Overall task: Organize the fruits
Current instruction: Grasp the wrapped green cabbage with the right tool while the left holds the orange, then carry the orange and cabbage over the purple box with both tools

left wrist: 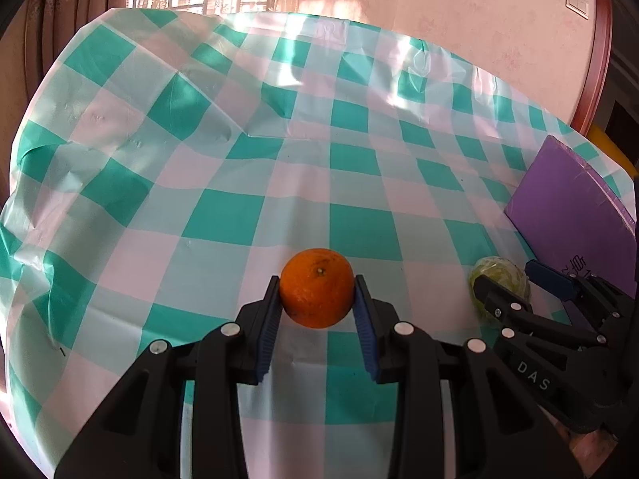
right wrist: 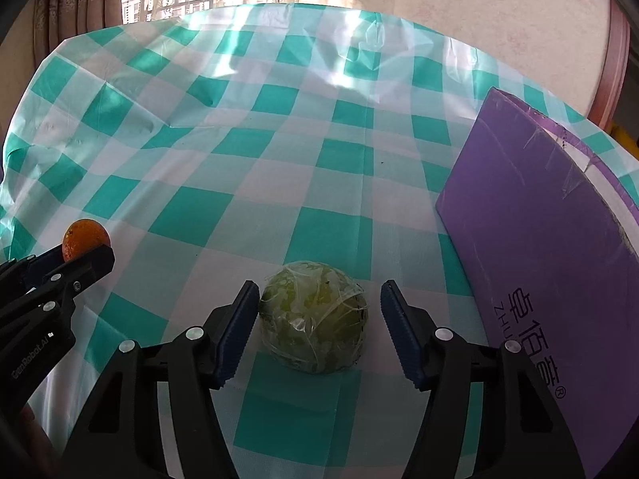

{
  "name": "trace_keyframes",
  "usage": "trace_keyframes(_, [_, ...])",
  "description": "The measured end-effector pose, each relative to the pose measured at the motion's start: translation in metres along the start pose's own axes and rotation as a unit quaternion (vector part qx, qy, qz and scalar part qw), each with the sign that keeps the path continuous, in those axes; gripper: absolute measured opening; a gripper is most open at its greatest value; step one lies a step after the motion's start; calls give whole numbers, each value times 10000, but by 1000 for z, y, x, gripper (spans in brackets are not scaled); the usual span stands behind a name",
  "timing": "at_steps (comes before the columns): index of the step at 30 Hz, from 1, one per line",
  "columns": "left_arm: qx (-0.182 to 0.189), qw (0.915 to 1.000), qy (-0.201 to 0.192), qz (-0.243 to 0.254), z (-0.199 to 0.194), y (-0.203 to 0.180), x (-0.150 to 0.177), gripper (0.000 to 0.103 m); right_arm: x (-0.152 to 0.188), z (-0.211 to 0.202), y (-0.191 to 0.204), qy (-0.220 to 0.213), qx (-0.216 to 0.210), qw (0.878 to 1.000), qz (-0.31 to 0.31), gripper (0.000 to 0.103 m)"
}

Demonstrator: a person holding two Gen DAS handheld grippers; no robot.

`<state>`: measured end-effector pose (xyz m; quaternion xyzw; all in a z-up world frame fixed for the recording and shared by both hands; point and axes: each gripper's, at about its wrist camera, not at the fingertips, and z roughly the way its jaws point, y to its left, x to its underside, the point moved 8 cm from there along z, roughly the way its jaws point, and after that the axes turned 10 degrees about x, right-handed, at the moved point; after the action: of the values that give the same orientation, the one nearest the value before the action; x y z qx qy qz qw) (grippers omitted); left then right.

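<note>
My left gripper is shut on an orange, both blue pads pressed to its sides just above the checked tablecloth. It also shows in the right wrist view at the far left, held by the left gripper. My right gripper is open around a green fruit wrapped in clear film that rests on the cloth. The left pad is near the fruit, the right pad stands apart. In the left wrist view the green fruit lies between the right gripper's fingers.
A purple flat box lies on the table's right side, close to my right gripper; it also shows in the left wrist view. The green-and-white checked tablecloth stretches to the far edge. Curtains and a window lie beyond.
</note>
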<state>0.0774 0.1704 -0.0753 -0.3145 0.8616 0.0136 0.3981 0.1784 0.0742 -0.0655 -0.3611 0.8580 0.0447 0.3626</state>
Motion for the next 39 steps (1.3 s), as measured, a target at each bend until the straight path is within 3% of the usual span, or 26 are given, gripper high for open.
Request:
trace_keyframes(5, [-24,10000,44,69,2,-3,1,35,5,11,-1,298,-206,9993,107,60])
trace_keyframes(17, [-74,9999,64,123,3,-5,1,35,5,9,3,248,-204,9995,39,57])
trace_keyframes(28, [-221,9992,-64,316,-2,-9,-1,35,-4,-18,-8,-497,105,9986,166,56])
trace_keyframes(39, [-185,9973,-373,599,-13,-23,-5,35,-9,-55,-18,-1370,413,9892,324,57])
